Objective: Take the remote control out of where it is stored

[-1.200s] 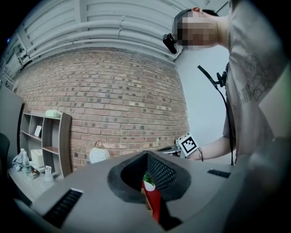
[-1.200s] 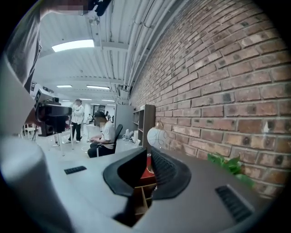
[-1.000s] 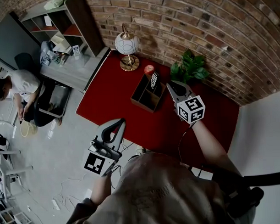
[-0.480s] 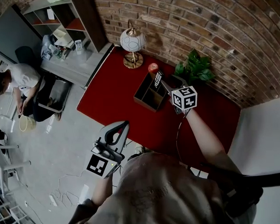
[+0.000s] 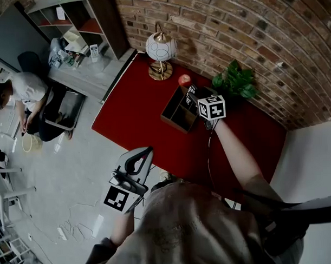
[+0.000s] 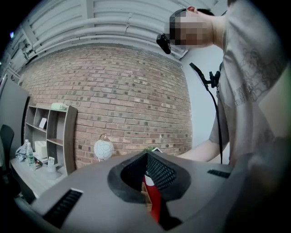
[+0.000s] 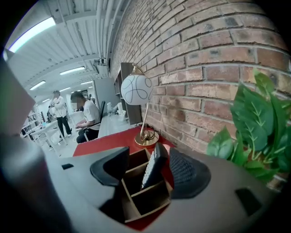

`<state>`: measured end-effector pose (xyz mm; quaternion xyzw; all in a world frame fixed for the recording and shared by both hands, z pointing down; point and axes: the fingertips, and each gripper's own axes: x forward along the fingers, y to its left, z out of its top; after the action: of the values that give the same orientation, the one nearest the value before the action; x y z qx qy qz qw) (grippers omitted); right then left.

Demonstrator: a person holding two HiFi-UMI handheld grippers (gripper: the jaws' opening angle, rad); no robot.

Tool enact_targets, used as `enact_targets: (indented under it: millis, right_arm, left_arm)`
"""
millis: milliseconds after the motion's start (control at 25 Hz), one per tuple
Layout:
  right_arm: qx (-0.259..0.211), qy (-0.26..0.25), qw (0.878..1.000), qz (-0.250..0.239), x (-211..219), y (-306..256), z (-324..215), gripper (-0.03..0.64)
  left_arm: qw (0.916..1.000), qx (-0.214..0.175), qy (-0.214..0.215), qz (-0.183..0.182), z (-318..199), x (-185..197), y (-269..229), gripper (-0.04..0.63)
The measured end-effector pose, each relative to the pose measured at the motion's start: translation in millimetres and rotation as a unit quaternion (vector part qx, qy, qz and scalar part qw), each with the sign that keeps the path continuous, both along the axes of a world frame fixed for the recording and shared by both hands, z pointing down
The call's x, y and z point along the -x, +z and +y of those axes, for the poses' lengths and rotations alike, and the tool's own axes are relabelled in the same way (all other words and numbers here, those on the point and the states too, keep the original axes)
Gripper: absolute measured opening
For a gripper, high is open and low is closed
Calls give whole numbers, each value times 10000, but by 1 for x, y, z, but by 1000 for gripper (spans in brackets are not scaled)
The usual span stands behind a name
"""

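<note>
Your remote control is not out yet: it leans on end in a compartment of the wooden organizer on the red table, close to the brick wall. The jaws of your right gripper have just been opening and stand wide apart, with the remote's top between them but neither pad pressing on it, so closing on it and lifting it clear are left. Your left gripper hangs off the table's edge, jaws together on nothing.
</note>
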<state>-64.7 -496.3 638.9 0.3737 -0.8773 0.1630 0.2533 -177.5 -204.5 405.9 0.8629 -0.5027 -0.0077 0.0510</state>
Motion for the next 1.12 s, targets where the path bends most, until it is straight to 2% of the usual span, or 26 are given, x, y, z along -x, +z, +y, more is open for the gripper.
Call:
enact_targets:
  millis: [240, 560, 880, 920, 1000, 1120]
  right_arm:
    - [378, 194, 9990, 99, 8, 30, -13, 261]
    - [547, 225, 9979, 273, 10, 53, -23, 261]
    - [528, 120, 9971, 528, 11, 70, -23, 255]
    - [488, 140, 9972, 547, 10, 70, -24, 241]
    - [424, 222, 9975, 528, 9, 68, -26, 158]
    - [449, 275, 9978, 400, 8, 67, -26, 152]
  left_arm:
    - [9999, 98, -78, 24, -4, 7, 9, -2]
    - [9995, 216, -199, 81, -8, 18, 18, -2]
    - [9992, 333, -212, 109, -12, 17, 28, -2]
    - [9991, 344, -212, 109, -12, 17, 28, -2]
    - [9991, 354, -209, 110, -13, 16, 29, -2]
    - [9991, 363, -208, 103, -12, 15, 30, -2]
